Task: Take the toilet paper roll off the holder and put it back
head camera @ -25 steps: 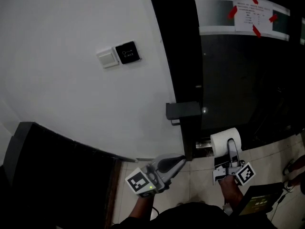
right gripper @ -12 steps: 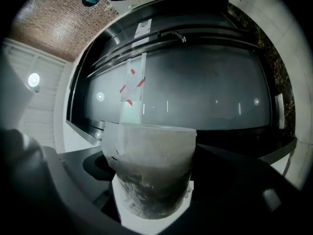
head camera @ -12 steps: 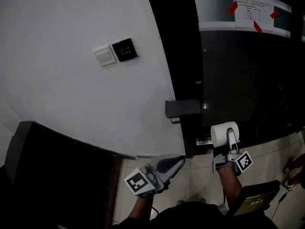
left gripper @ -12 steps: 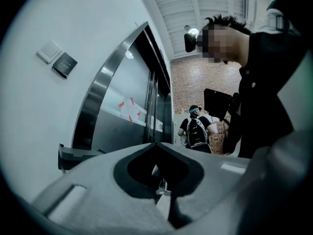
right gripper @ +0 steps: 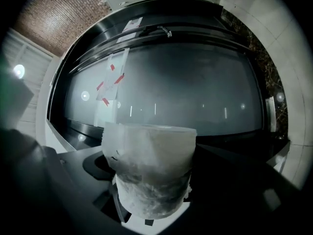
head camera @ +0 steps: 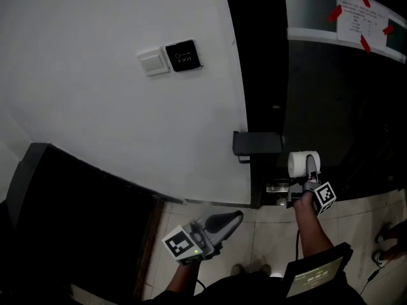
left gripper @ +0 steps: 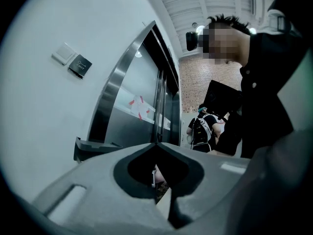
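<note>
The white toilet paper roll (head camera: pixel 303 163) is held up in front of the dark glass door, and my right gripper (head camera: pixel 306 172) is shut on it. In the right gripper view the roll (right gripper: pixel 149 173) stands upright between the two dark jaws and fills the gap. A chrome bracket (head camera: pixel 277 187) sits just below and left of the roll; a black box (head camera: pixel 257 143) is mounted on the door frame above it. My left gripper (head camera: pixel 219 223) hangs low by the white wall, shut, with nothing in it.
A white light switch (head camera: pixel 154 61) and a black exit button (head camera: pixel 184 54) are on the white wall. Paper is taped with red tape (head camera: pixel 362 19) on the door. A dark cabinet (head camera: pixel 70 215) stands at lower left. A person stands behind in the left gripper view.
My right gripper has carried the roll upward and farther forward, away from the chrome bracket. The left gripper has stayed low and shut.
</note>
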Action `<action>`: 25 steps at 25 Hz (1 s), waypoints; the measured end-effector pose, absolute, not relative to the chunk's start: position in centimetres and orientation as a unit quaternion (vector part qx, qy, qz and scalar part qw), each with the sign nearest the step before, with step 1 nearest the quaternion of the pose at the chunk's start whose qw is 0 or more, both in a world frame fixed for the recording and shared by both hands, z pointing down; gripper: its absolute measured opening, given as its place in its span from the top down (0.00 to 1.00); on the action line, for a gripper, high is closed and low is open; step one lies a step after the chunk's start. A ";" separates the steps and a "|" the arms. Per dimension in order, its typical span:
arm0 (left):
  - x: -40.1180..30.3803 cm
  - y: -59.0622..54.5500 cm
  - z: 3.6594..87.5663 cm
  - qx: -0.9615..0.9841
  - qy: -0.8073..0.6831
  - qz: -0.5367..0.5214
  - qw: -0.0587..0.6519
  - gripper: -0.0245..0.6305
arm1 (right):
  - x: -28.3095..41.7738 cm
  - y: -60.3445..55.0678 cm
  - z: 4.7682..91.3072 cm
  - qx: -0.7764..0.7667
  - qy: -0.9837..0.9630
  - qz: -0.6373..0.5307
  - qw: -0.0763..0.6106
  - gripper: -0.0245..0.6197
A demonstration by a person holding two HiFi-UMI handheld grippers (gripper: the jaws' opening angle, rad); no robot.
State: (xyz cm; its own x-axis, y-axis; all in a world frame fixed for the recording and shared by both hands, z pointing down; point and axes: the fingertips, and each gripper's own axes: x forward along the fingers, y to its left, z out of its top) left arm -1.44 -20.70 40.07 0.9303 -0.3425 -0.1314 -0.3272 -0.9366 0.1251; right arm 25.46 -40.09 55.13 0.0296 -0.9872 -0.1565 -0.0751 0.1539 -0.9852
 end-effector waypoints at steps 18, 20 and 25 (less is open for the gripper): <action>-8.3 -19.3 40.7 0.966 -0.246 -0.070 0.046 0.96 | 10.9 -44.2 55.3 -0.455 0.573 -0.493 0.470 0.28; -9.0 -19.0 40.8 0.964 -0.253 -0.069 0.045 0.96 | 9.1 -44.3 55.3 -0.447 0.579 -0.501 0.463 0.28; -10.4 -18.5 40.9 0.959 -0.269 -0.073 0.051 0.96 | 7.7 -44.6 55.2 -0.440 0.585 -0.505 0.458 0.28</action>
